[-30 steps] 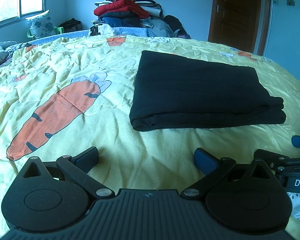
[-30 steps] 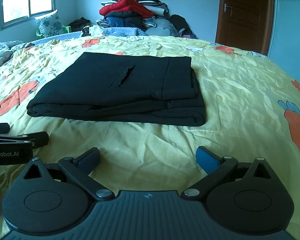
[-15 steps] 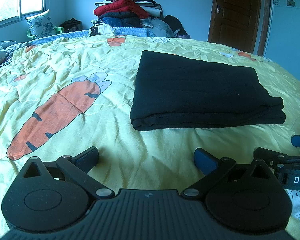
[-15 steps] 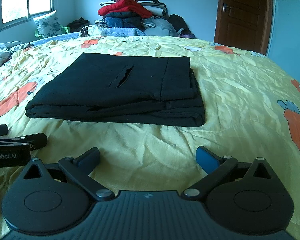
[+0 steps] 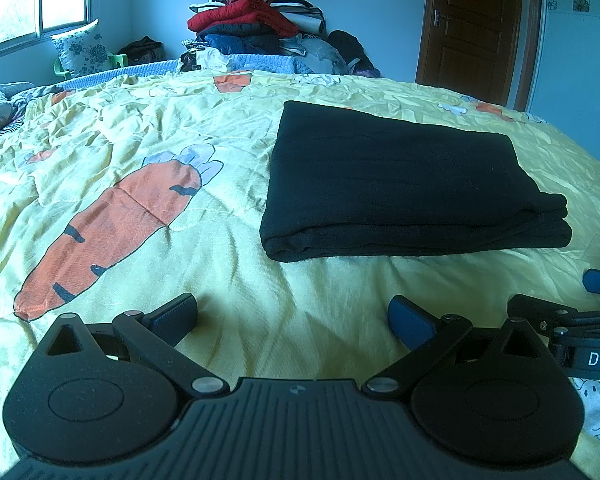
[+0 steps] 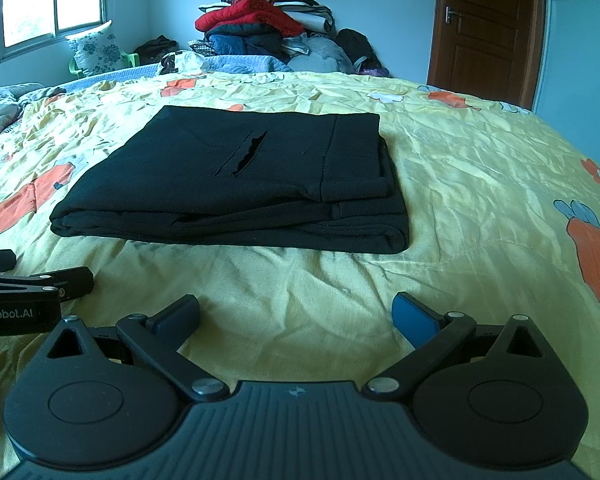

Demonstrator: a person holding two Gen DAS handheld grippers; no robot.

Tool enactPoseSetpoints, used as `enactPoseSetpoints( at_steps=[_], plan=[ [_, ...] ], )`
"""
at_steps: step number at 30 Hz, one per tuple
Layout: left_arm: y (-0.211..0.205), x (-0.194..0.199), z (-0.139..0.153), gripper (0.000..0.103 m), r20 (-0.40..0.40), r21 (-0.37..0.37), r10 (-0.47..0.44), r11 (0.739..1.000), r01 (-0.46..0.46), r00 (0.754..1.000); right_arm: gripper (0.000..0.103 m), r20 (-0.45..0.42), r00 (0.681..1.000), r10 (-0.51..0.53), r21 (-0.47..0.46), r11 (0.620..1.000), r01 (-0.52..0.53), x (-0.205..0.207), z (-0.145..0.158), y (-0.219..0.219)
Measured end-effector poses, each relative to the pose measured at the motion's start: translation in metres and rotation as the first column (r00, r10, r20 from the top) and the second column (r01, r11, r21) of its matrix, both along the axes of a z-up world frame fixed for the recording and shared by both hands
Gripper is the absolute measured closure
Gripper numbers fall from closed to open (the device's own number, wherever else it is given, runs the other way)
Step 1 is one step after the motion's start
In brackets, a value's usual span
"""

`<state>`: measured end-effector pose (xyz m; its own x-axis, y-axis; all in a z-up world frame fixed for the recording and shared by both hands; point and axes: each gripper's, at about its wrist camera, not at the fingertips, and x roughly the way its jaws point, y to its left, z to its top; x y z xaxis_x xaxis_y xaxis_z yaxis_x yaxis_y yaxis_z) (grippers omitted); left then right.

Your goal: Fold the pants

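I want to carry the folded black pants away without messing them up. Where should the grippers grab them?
Probably the thick near edge of the black pants. Come in low from the front: left gripper near the rounded fold, right gripper near the stacked corner, pinching all the layers together.

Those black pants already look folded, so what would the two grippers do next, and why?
Probably just back away and finish. The black pants lie as a flat, layered rectangle on the yellow bedspread, and both the left gripper and right gripper sit open, short of the near edge, holding nothing.
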<state>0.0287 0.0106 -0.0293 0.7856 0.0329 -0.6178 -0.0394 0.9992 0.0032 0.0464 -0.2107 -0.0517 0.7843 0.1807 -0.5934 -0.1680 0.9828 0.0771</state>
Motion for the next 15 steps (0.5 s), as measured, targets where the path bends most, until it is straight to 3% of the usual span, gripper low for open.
enactPoseSetpoints(
  at_steps=[15],
  plan=[
    [0.0002,-0.0001,-0.0001,0.000,0.000,0.000,0.000,1.000,0.000,1.000,0.000,0.000,1.000,-0.011,0.001,1.000,0.011,0.0012,-0.0002,0.0009]
  ],
)
